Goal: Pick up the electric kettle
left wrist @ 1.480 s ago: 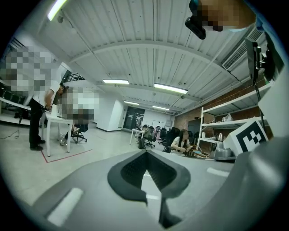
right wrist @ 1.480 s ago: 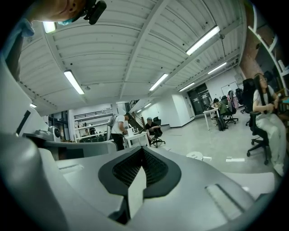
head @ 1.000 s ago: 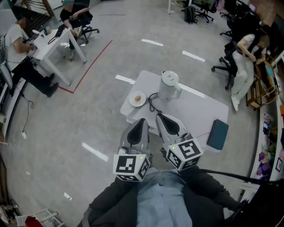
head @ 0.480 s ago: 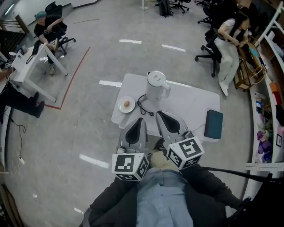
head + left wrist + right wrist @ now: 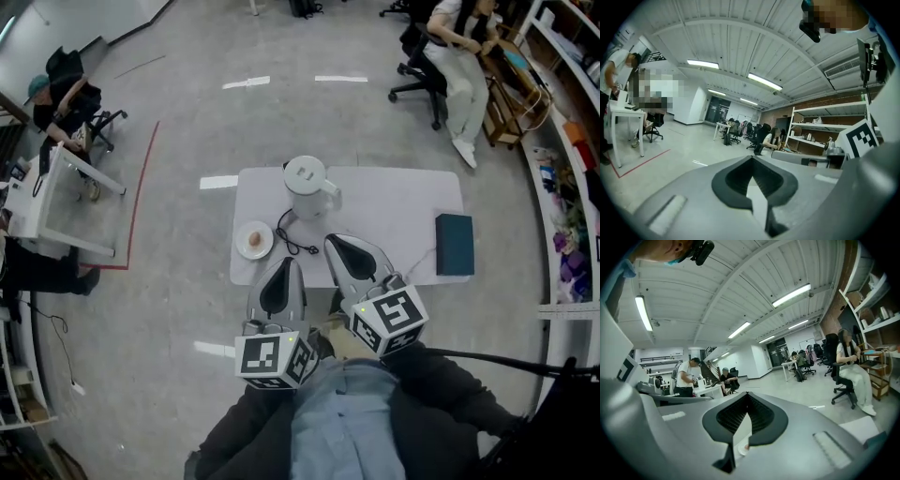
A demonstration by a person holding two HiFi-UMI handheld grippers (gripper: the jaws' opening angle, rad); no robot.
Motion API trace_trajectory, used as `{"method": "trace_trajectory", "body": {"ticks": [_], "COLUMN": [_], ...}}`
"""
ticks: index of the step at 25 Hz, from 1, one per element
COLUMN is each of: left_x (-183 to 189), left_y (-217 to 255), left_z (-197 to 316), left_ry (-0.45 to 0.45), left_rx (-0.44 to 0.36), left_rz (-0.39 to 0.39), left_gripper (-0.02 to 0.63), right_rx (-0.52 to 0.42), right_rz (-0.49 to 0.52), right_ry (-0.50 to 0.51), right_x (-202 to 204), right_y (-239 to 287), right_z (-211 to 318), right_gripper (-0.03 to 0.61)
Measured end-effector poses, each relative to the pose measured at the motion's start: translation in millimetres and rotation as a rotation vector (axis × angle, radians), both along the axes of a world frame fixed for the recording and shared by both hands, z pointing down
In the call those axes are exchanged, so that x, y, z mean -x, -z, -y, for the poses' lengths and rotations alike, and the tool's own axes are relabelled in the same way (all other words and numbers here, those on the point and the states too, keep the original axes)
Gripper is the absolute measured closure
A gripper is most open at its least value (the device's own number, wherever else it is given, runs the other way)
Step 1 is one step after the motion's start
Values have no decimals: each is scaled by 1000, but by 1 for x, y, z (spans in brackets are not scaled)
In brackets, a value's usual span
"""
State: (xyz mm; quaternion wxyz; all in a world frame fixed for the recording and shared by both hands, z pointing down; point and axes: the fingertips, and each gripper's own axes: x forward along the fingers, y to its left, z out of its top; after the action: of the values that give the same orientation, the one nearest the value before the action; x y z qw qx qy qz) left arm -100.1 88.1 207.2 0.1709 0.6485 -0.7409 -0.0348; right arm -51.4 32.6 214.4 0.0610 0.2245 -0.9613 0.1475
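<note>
Presently, approach step: left gripper (image 5: 289, 261) and right gripper (image 5: 331, 242), jaws closed, empty; kettle (image 5: 306, 186) ahead on surface (image 5: 394, 216); next, jaws likely must open.

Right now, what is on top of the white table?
A white electric kettle with its black cord, a small plate carrying a brownish round item, and a dark flat book-like object. The left gripper and right gripper hide part of the near edge of the table.
</note>
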Motion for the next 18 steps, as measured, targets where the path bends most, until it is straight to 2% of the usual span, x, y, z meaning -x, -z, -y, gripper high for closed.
{"method": "trace_trajectory", "body": {"ticks": [4,10,12,18], "left_x": [1,27,27,16], "left_y": [-2,37,42,40], "left_z": [41,84,99,129], "left_ry": [-50,-72,-80,-139], "left_rx": [18,-20,-36,-21], "left_rz": [20,89,103,127], "left_gripper": [609,609,609,609], "right_rx": [17,-14,-18,-9], "right_rz": [16,72,90,124], "right_ry": [-41,-67,-71,-105], "right_x": [2,23,26,23], "right_y": [-5,24,29,30], "right_z": [43,78,91,119], "right_gripper": [552,552,552,552]}}
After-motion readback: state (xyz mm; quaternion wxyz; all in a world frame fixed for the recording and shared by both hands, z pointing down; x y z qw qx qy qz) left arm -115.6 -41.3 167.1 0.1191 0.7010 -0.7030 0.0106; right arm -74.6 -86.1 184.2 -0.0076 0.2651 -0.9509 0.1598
